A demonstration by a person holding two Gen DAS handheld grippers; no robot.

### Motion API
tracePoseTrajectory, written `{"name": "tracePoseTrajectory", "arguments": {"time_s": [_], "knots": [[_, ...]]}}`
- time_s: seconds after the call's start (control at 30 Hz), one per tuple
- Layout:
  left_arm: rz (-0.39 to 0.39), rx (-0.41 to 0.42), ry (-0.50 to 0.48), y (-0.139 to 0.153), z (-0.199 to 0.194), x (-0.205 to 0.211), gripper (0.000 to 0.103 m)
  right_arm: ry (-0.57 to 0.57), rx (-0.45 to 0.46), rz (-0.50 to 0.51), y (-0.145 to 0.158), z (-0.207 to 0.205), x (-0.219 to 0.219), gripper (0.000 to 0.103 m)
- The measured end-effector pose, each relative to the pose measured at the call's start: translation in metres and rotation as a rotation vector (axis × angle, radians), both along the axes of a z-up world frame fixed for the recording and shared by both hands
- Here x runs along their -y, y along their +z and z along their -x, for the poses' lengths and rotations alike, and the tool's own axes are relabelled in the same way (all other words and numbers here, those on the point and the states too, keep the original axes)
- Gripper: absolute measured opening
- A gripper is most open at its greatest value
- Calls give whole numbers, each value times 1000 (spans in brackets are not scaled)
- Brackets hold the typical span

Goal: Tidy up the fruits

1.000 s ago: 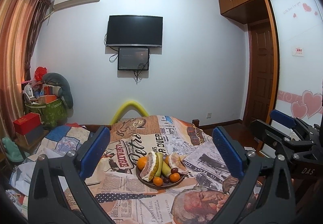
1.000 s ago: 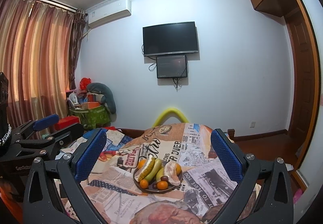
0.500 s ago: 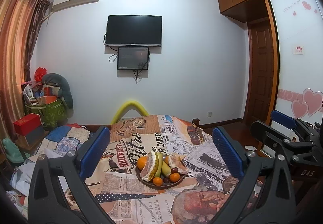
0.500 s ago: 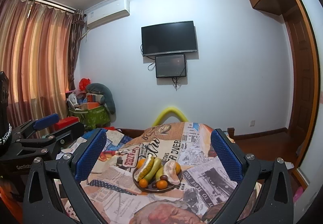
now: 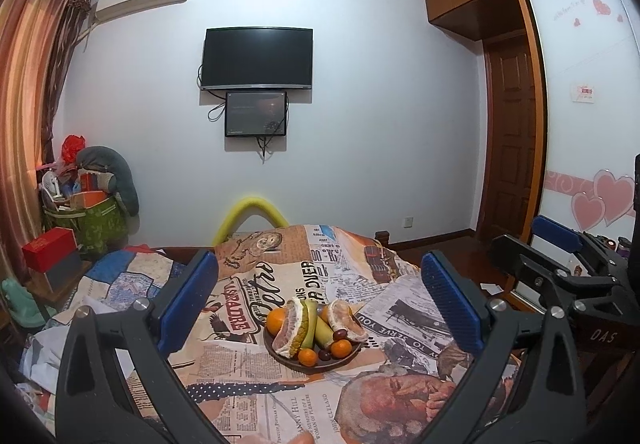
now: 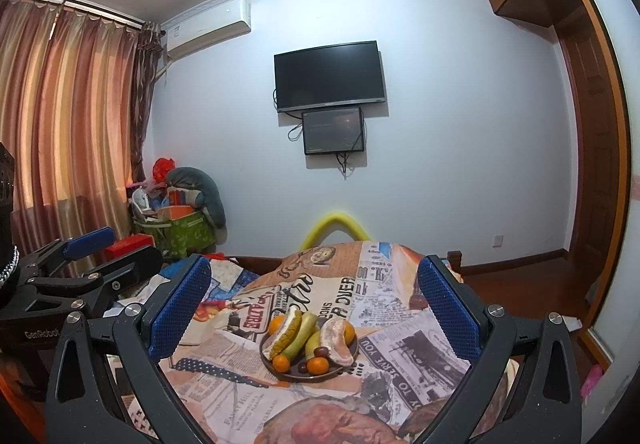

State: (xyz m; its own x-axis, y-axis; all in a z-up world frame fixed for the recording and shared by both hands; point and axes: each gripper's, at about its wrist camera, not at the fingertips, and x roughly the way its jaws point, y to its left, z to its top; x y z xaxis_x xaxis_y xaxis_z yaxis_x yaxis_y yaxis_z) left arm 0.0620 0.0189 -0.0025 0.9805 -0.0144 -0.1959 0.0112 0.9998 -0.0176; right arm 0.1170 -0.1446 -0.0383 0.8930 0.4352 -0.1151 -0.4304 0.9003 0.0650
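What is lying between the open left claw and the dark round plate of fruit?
Only the newspaper-print cloth. In the left wrist view nothing else lies between the left claw and the dark round plate of fruit.

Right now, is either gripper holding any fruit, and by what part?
Nothing is held. The left gripper and the right gripper are both wide open and empty, above the cloth, short of the plate of fruit.

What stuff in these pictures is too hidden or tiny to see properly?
- Round dark plate: left wrist view, piled fruit covers most of it.
- Small dark round fruits: right wrist view, too small to tell their kind.
- Green fabric bin: left wrist view, contents jumbled and overlapping.
- Small wall screen: right wrist view, picture too dim.
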Motion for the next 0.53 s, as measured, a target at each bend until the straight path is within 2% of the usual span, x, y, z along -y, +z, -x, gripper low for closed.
{"name": "tracePoseTrajectory", "arguments": {"time_s": [0.53], "knots": [[-1, 4, 13, -1, -1, 0, 103, -19, 2, -5, 0, 0, 6, 103]]}}
